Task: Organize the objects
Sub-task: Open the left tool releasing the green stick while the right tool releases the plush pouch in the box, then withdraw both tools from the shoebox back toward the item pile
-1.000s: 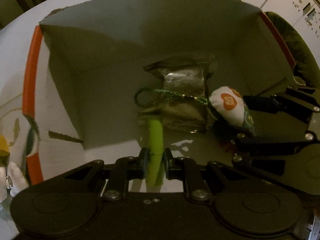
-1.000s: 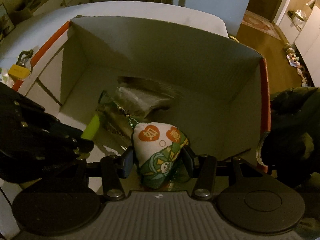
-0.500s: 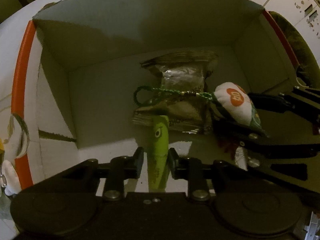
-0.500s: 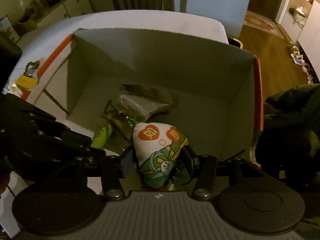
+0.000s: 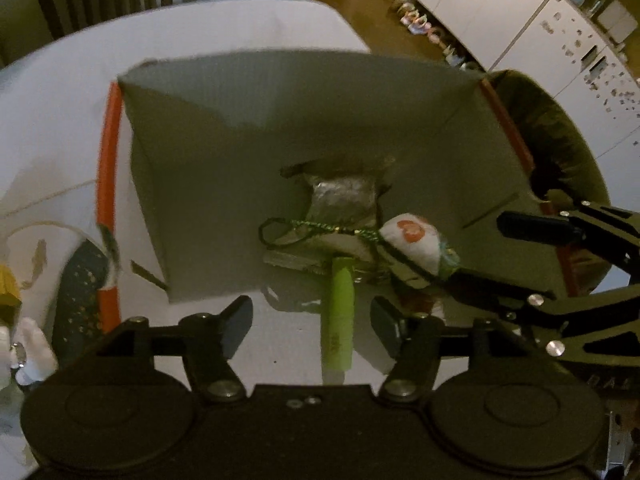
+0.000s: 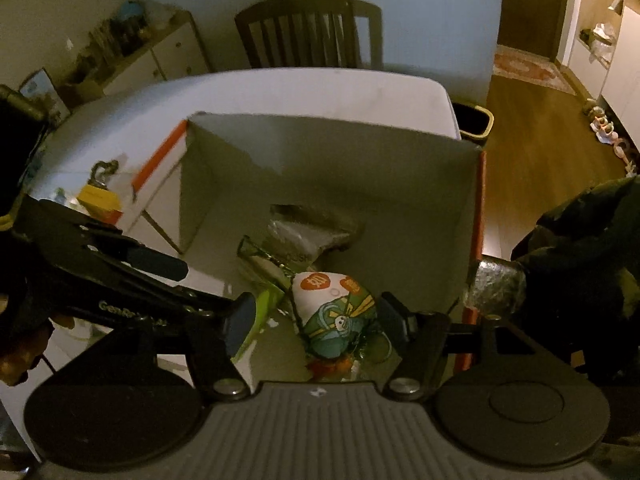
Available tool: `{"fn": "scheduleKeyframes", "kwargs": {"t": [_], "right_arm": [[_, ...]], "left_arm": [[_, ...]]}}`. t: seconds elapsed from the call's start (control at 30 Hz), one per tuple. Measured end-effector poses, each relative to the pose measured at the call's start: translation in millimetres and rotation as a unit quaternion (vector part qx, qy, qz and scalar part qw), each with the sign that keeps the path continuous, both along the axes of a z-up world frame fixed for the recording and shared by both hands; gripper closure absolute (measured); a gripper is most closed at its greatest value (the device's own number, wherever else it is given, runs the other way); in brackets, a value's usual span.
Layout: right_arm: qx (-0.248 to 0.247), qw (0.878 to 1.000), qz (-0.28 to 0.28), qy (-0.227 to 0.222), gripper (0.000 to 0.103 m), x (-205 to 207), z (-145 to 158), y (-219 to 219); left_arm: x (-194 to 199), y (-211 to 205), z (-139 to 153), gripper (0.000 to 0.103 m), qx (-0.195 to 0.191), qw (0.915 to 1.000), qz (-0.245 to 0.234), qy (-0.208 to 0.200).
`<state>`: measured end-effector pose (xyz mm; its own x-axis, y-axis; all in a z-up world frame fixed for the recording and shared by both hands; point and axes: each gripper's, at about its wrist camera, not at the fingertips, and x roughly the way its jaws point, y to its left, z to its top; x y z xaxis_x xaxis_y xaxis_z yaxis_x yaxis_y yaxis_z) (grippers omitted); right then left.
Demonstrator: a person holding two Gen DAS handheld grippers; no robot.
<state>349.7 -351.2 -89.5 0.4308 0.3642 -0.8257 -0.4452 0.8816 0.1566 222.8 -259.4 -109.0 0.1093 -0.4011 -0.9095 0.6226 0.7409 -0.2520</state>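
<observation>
Lying in box: slim lime-green tube (image 5: 338,316), lower centre, between spread left fingers (image 5: 236,320), untouched.
Right fingers (image 6: 394,320): parted, white-and-green printed pouch (image 6: 334,316) released between them.
Box: grey cardboard, orange-edged (image 5: 208,128).

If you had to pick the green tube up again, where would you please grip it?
Probably mid-body on the green tube, approaching from its near end with the left claw open astride it. It lies lengthwise toward the box, its far tip against the foil packet.
</observation>
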Motion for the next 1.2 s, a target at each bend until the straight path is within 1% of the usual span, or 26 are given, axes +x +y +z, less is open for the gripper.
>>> {"fn": "scheduleKeyframes", "kwargs": {"t": [0.07, 0.13, 0.23, 0.4, 0.43, 0.5, 0.63, 0.7, 0.8, 0.97, 1.07, 1.13, 1.2], "right_arm": [[0.004, 1.0, -0.002, -0.006, 0.036, -4.4, 4.6, -0.1], [0.008, 1.0, -0.003, -0.011, 0.036, -9.9, 10.7, -2.0], [0.017, 1.0, -0.001, -0.021, 0.031, -20.3, 21.8, -2.6], [0.026, 0.999, -0.001, -0.041, 0.03, -37.0, 40.6, 0.8], [0.029, 0.999, -0.001, -0.042, 0.03, -39.8, 43.6, 1.0], [0.032, 0.998, -0.003, -0.05, 0.026, -46.2, 49.4, 2.8], [0.038, 0.997, -0.008, -0.065, 0.026, -59.6, 62.4, 8.9], [0.041, 0.996, -0.011, -0.074, 0.023, -67.0, 68.9, 13.0], [0.043, 0.995, -0.015, -0.092, 0.021, -78.5, 78.1, 23.4], [0.052, 0.993, -0.023, -0.099, 0.02, -92.9, 85.5, 44.7], [0.056, 0.993, -0.023, -0.104, 0.02, -104.0, 88.1, 62.5], [0.056, 0.992, -0.023, -0.111, 0.018, -112.8, 89.5, 76.4], [0.057, 0.992, -0.023, -0.113, 0.018, -119.3, 89.6, 89.7]], "left_arm": [[-4.4, 6.1, 8.0, 0.038, -0.013, 0.9999, 0.002, -0.006], [-6.4, 12.8, 20.2, 0.036, -0.025, 0.9996, 0.003, -0.013], [-10.2, 21.2, 36.1, 0.032, -0.044, 0.9986, -0.001, -0.03], [-22.8, 35.6, 55.3, 0.03, -0.067, 0.9963, 0.0, -0.053], [-25.5, 44.6, 64.7, 0.029, -0.072, 0.9957, -0.001, -0.057], [-25.1, 42.1, 60.8, 0.029, -0.08, 0.9945, -0.004, -0.067], [-31.9, 61.6, 71.4, 0.025, -0.098, 0.9913, 0.001, -0.088], [-34.0, 73.2, 78.5, 0.023, -0.107, 0.9893, 0.003, -0.1], [-35.7, 90.7, 88.5, 0.02, -0.12, 0.9866, 0.003, -0.11], [-37.3, 121.1, 98.5, 0.015, -0.136, 0.9828, 0.004, -0.125], [-37.2, 141.3, 103.5, 0.009, -0.143, 0.9806, 0.005, -0.134], [-35.6, 155.7, 105.3, 0.003, -0.147, 0.9792, 0.01, -0.139], [-32.4, 172.1, 106.4, 0.001, -0.147, 0.9781, 0.018, -0.146]]}}
